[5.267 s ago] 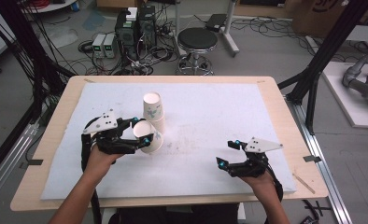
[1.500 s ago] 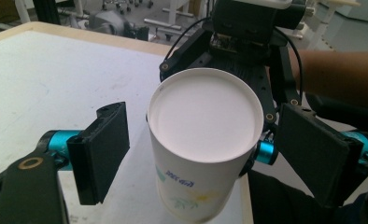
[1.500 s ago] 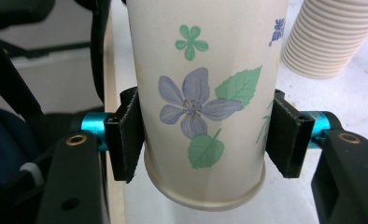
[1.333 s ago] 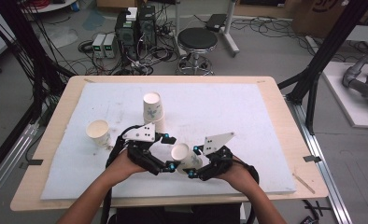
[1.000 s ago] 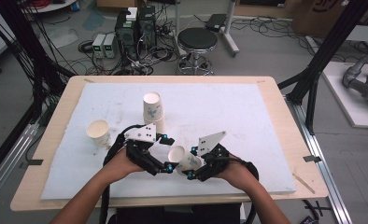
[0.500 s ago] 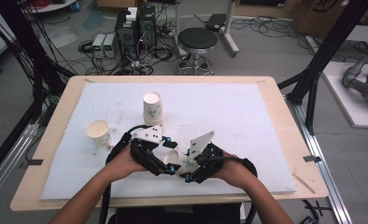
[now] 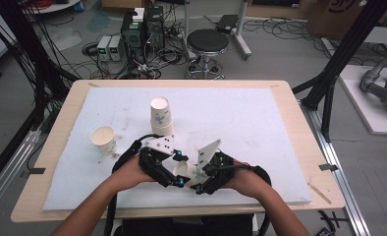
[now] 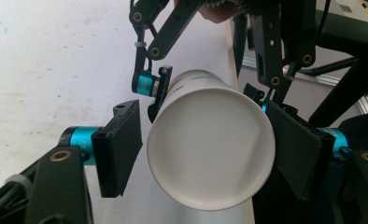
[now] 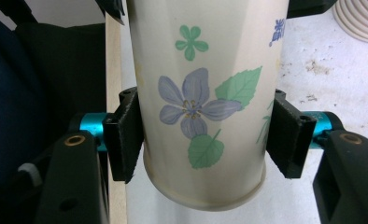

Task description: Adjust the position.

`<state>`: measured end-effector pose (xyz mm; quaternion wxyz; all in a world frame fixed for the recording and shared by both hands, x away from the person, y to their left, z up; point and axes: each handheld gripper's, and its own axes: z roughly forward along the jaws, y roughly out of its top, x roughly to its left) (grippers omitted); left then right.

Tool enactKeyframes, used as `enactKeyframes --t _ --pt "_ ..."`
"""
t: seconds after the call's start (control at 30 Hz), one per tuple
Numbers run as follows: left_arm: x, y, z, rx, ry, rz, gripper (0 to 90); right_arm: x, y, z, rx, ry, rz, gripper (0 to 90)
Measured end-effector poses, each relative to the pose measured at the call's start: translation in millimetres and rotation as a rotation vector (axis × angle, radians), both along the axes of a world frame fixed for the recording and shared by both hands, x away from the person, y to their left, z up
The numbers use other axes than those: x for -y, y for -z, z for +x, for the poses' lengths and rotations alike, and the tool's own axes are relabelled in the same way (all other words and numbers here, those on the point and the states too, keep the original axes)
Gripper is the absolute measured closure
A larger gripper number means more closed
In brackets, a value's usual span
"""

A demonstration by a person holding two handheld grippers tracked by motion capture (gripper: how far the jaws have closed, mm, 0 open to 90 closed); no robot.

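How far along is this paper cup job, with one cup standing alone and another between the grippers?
Done, it seems: one paper cup stands upright by itself. In hand: the right gripper is clamped on a flowered cup near its base, and the left gripper has just been closing its jaws around the mouth end, with one pad not quite touching. Left: probably setting this cup down, then the upside-down cup stack.

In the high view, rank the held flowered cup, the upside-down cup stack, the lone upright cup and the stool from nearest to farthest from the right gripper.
1. Held flowered cup: between the right gripper jaws.
2. Upside-down cup stack: beyond, mid-table.
3. Lone upright cup: far to the left on the mat.
4. Stool: on the floor behind the table.
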<state>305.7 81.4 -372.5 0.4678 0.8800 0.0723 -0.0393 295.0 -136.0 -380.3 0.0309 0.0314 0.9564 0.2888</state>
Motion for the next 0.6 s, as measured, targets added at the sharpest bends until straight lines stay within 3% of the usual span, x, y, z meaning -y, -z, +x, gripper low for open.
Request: enactKeyframes --t 0.13,0.33,0.4,0.5,0.6 --pt "1.0 1.6 -0.3 -0.004 0.017 0.009 35.4 -1.5 -0.1 0.1 0.001 -0.010 -0.014 36.7" --pt "1.2 2.4 -0.7 0.005 0.021 0.036 37.0 -2.7 1.6 0.7 0.000 -0.021 -0.032 36.7" --pt "0.9 2.3 -0.7 0.008 0.019 0.031 37.2 -2.3 1.6 0.4 -0.002 -0.018 -0.033 32.4" --pt "-1.6 2.1 0.6 0.014 -0.004 0.020 37.3 0.8 0.7 1.6 -0.010 0.031 0.016 19.1" --pt "-5.9 2.7 1.7 0.002 -0.019 -0.015 37.3 8.2 -2.0 3.1 -0.017 0.067 0.079 19.1"
